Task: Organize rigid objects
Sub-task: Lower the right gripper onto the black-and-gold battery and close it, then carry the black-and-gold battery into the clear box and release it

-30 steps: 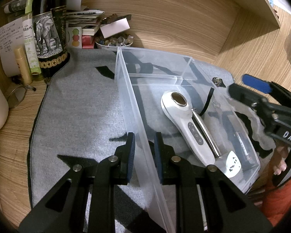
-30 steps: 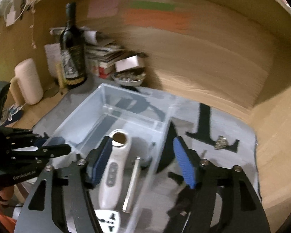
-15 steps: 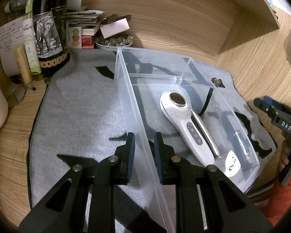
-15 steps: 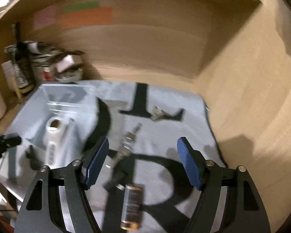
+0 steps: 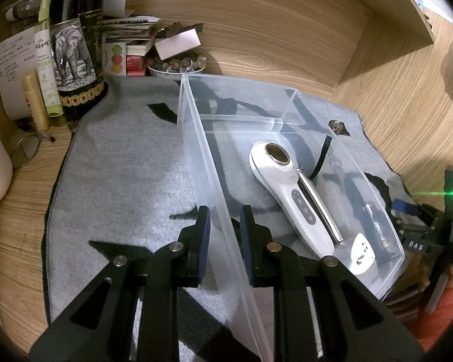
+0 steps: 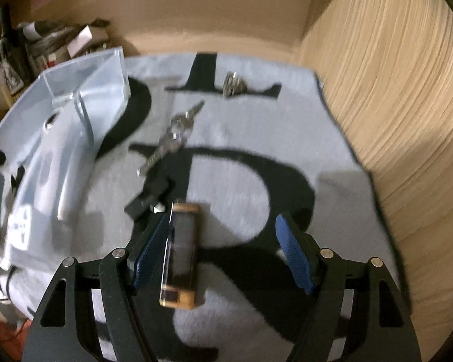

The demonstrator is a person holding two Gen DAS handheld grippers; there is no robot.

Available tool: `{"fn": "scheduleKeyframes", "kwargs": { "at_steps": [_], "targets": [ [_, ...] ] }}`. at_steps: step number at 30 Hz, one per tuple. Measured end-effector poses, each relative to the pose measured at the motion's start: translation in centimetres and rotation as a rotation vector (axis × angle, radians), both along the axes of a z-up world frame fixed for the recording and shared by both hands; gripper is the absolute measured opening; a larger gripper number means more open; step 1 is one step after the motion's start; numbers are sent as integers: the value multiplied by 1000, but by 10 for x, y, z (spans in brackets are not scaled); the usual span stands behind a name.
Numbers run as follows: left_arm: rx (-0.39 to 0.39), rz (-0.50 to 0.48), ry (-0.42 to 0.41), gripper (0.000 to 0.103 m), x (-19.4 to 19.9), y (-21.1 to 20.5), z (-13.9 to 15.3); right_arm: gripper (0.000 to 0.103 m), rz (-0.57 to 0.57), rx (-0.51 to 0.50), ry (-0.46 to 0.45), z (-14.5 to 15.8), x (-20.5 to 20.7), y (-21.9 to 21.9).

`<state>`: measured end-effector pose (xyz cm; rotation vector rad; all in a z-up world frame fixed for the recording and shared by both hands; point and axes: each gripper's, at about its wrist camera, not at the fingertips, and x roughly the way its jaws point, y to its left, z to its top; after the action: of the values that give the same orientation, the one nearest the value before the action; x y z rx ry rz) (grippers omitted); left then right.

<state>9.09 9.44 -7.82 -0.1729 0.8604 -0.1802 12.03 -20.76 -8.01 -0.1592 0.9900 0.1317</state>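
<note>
The left claw point(image 5: 221, 235) was pinched shut on the long near wall of the clear plastic box point(image 5: 290, 120), which sat on the grey mat with big black letters point(image 5: 120, 181) in the middle of the wooden desk point(image 5: 407, 96). Inside the box lay a white handheld gadget with a round hole point(image 5: 282, 187) and a thin silver metal stick point(image 5: 320, 208).

The right claw point(image 6: 223, 250) was wide and held nothing. A small dark block with tan ends point(image 6: 179, 253) lay on the mat near the front edge — close against the left pad, far from the right one. So the claw was off centre. If it shut like that, the block could twist or slide away. The bunch of silver keys point(image 6: 178, 129) lay just past it, beside the box, and could get bumped.
</note>
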Motion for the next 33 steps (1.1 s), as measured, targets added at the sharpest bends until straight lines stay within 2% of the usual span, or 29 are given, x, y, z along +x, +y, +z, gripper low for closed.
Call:
{"fn": "scheduleKeyframes", "kwargs": {
  "at_steps": [4,7,9,11,20,33],
  "targets": [
    [-2,0,1,19,0,0,0,67,6,-3,31,-12,-1,-1],
    [1,1,0,19,0,0,0,47,17,36,28,-11,-2,-2],
    [-2,1,0,19,0,1,0,28,23,31,23,-8,-4,-1],
    [-5,1,0,19,0,0,0,21,25,24,22,-7,-4,1],
    [-4,0,0,19,0,1,0,21,9,37,-35,5,-1,4],
    [-7,1,0,19,1,1,0,21,117,64,-163,43,18,43]
  ]
}}
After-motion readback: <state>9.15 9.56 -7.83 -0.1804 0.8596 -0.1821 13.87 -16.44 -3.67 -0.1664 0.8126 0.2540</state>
